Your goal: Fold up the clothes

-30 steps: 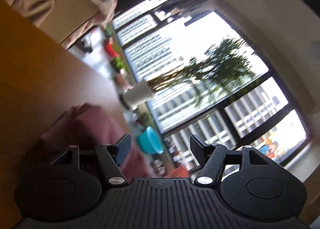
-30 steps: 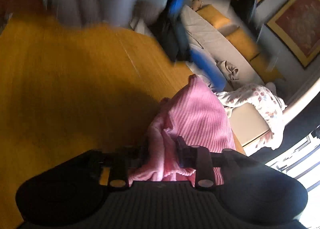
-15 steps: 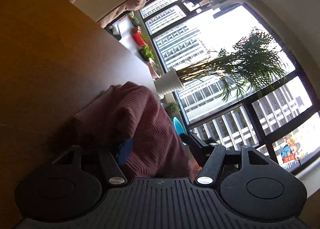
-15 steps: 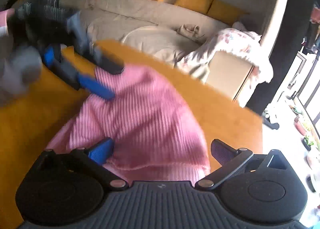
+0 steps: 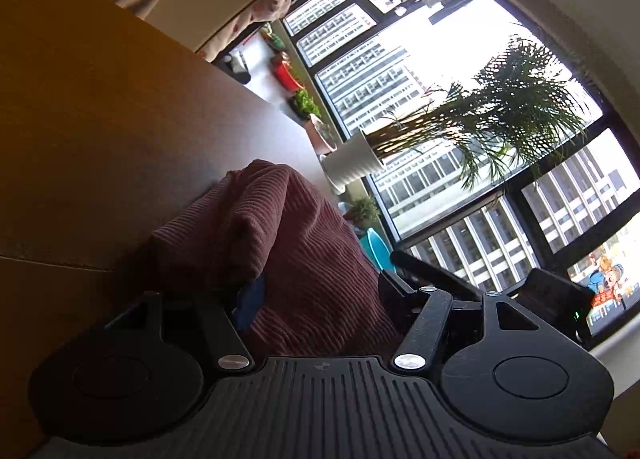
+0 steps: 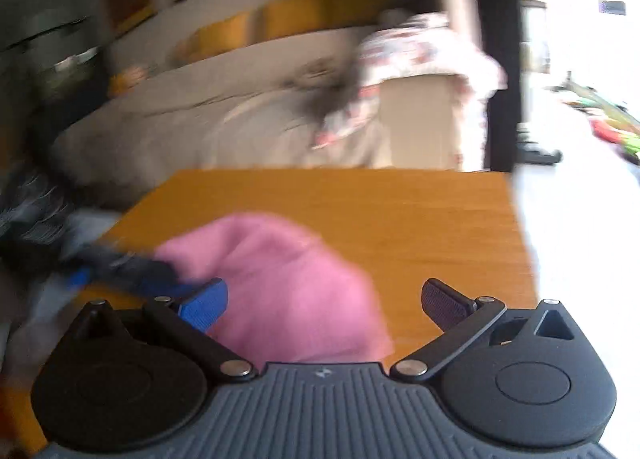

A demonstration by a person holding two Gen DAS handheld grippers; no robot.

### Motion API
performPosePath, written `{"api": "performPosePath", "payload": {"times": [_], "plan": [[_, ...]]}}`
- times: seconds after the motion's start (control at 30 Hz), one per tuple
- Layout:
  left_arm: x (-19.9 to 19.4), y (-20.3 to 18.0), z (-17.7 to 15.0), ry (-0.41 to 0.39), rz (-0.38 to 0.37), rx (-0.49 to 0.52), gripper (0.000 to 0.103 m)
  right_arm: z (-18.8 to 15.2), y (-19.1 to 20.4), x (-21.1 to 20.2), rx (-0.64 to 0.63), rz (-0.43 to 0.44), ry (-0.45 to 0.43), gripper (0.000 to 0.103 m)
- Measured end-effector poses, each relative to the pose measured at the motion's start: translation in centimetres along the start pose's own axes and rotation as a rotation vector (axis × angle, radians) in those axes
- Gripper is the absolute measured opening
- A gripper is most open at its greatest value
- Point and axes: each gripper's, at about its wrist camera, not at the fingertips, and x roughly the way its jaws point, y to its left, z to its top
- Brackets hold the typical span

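While the left gripper straddles the pink sweater, its grip is unclear.
Right gripper gapes empty, sweater just ahead on the counter.

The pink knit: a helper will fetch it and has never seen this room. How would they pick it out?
Find the wooden table in front of the beige sofa. The pink knit lies bunched in a heap on its near part. It is ribbed and plain pink, unlike the flowered cloth draped over the sofa's arm.
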Motion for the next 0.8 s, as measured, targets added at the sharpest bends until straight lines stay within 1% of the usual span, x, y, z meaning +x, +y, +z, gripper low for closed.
{"api": "performPosePath", "payload": {"times": [0.03, 0.13, 0.2, 0.27, 0.3, 0.37, 0.47, 0.53, 0.57, 0.6, 0.67, 0.73, 0.77, 0.8], "plan": [[-0.1, 0.0, 0.0, -0.001, -0.003, 0.0, 0.068, 0.3, -0.5, 0.5, 0.004, -0.059, -0.004, 0.103], [-0.2, 0.1, 0.0, 0.002, -0.015, -0.004, 0.068, -1.2, 0.4, 3.6, -0.178, -0.252, 0.054, 0.103], [-0.2, 0.0, -0.1, 0.002, -0.012, 0.007, 0.068, -1.5, 0.8, 4.2, -0.194, -0.275, 0.039, 0.103], [-0.3, 0.0, 0.1, 0.003, -0.007, 0.01, 0.068, -1.2, 1.1, 3.4, -0.179, -0.272, 0.044, 0.103], [-0.4, 0.1, 0.3, 0.003, -0.005, 0.007, 0.068, -1.2, 1.1, 2.7, -0.166, -0.249, 0.037, 0.103], [-0.7, 0.2, 1.2, -0.017, 0.017, 0.009, 0.068, -1.2, 1.2, 1.1, -0.117, -0.149, 0.042, 0.103], [-1.8, 0.5, 3.0, -0.082, 0.086, 0.032, 0.069, -2.4, 2.8, 1.3, -0.081, -0.077, 0.078, 0.103], [-3.0, 0.4, 3.9, -0.117, 0.136, 0.037, 0.083, -3.2, 3.9, 1.5, -0.057, -0.03, 0.102, 0.103], [-3.9, 0.1, 4.0, -0.134, 0.161, 0.042, 0.09, -3.2, 4.7, 1.6, -0.067, -0.02, 0.093, 0.103], [-4.7, 0.0, 4.0, -0.141, 0.172, 0.048, 0.091, -3.2, 5.5, 1.7, -0.08, -0.012, 0.083, 0.103], [-6.2, -0.4, 3.4, -0.124, 0.153, 0.039, 0.095, -3.0, 6.6, 1.8, -0.101, 0.011, 0.061, 0.103], [-7.1, -0.8, 2.1, -0.082, 0.115, 0.018, 0.096, -2.3, 6.4, 1.1, -0.084, 0.065, 0.03, 0.103], [-6.8, -1.1, 1.2, -0.053, 0.111, 0.028, 0.096, -2.1, 6.0, 0.5, -0.047, 0.093, 0.011, 0.103], [-6.4, -1.5, 0.2, -0.025, 0.118, 0.049, 0.096, -1.7, 5.0, 0.2, 0.026, 0.133, 0.003, 0.103]]}}
